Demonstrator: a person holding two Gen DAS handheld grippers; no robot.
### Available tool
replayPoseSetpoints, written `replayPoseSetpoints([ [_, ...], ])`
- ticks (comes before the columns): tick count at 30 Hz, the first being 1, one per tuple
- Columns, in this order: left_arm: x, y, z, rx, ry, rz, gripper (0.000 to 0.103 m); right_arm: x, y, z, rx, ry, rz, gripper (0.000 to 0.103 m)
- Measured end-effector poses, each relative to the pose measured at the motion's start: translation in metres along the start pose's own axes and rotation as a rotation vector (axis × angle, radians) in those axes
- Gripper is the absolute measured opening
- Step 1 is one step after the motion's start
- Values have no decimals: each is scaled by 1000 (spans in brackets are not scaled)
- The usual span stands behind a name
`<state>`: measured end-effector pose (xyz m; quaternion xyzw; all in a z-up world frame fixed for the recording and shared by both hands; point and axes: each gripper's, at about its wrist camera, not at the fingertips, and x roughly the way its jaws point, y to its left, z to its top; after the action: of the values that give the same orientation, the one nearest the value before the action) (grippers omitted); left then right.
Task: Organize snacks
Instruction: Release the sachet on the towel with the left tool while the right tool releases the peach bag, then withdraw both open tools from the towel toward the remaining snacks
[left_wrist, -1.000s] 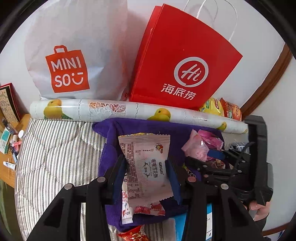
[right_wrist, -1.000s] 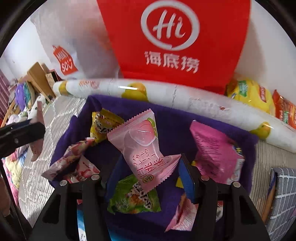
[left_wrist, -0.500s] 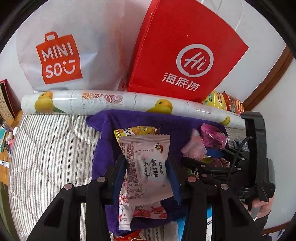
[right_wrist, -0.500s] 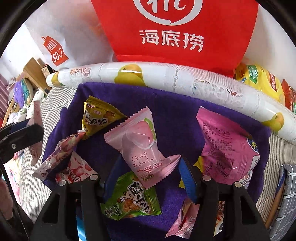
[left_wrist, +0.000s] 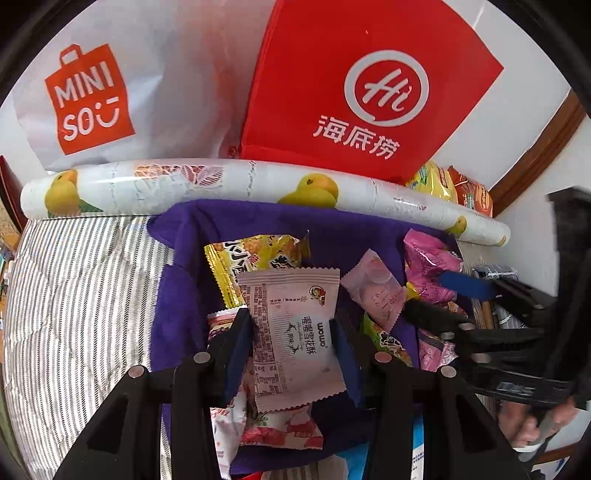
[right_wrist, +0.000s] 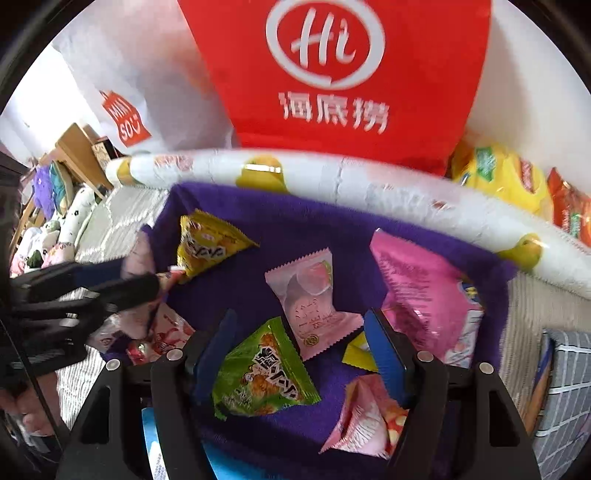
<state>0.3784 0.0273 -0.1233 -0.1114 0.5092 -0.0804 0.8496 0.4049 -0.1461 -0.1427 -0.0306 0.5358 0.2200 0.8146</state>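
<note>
Left wrist view: the white snack packet (left_wrist: 295, 332) is clamped upright in the left tongs (left_wrist: 293, 354), above the purple cloth (left_wrist: 177, 295). The right tongs (right_wrist: 299, 347) are opening, with the pink peach packet (right_wrist: 314, 299) released between them, pointing far.

**Bright daylight, fisheye warp, one blurred view**

Even, soft daylight fills both views, with only faint shadows. Glare streaks the glossy roll (left_wrist: 258, 184). The right wrist view is smeared by motion blur; the left is sharper. Straight lines bow toward the dark circular edges.
</note>
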Motion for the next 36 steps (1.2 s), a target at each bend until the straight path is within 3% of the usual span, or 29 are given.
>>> replayPoseSetpoints([
  [11,20,-14,0,22,15,22,42,-43,-2,2,5,-108,-79,72],
  [24,30,-17,-1,26,35,47,42,-54,-3,-2,5,-140,-94,72],
  [28,27,-18,-1,21,40,40,53,-54,-6,-2,19,-143,-104,72],
  [36,4,-18,-6,25,22,35,54,-62,0,-6,28,-175,-116,72],
])
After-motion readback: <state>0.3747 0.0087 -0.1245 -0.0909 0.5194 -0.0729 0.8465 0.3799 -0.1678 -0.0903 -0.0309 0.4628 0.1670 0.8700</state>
